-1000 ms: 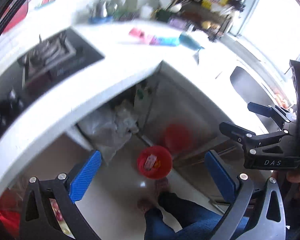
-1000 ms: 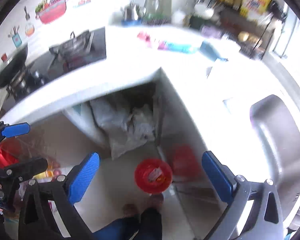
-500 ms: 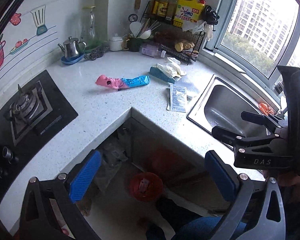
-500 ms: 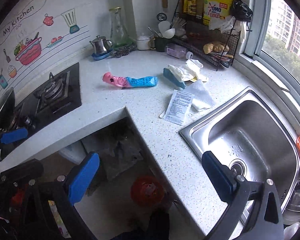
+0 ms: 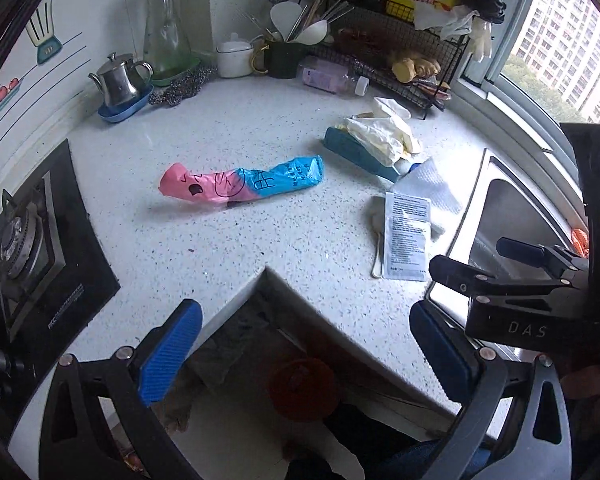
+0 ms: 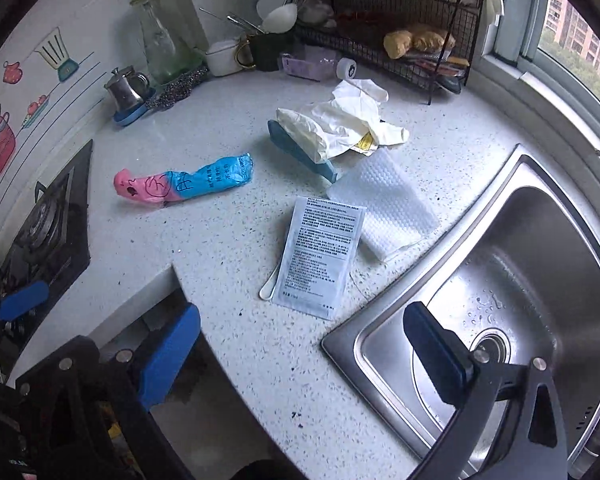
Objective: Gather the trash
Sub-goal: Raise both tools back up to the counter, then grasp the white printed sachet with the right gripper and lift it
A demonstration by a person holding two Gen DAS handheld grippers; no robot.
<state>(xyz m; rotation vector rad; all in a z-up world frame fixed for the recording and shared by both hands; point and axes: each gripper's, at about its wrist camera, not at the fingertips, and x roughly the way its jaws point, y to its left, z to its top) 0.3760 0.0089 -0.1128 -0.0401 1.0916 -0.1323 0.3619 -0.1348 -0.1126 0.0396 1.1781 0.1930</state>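
Both grippers, left (image 5: 300,354) and right (image 6: 300,354), are held empty with jaws wide apart. The pink-and-blue wrapper (image 5: 242,184) lies mid-frame on the desk (image 5: 228,128); the flat sachet (image 6: 320,254) lies beside the sink (image 6: 540,264). The thin sachet could be pinched badly or pushed into the sink. A spoon (image 6: 270,286) lies beneath it.

Both grippers, left gripper (image 5: 300,350) and right gripper (image 6: 298,354), have black frames, silver screws and ribbed blue pads (image 5: 168,354); white "DAS" lettering marks one.
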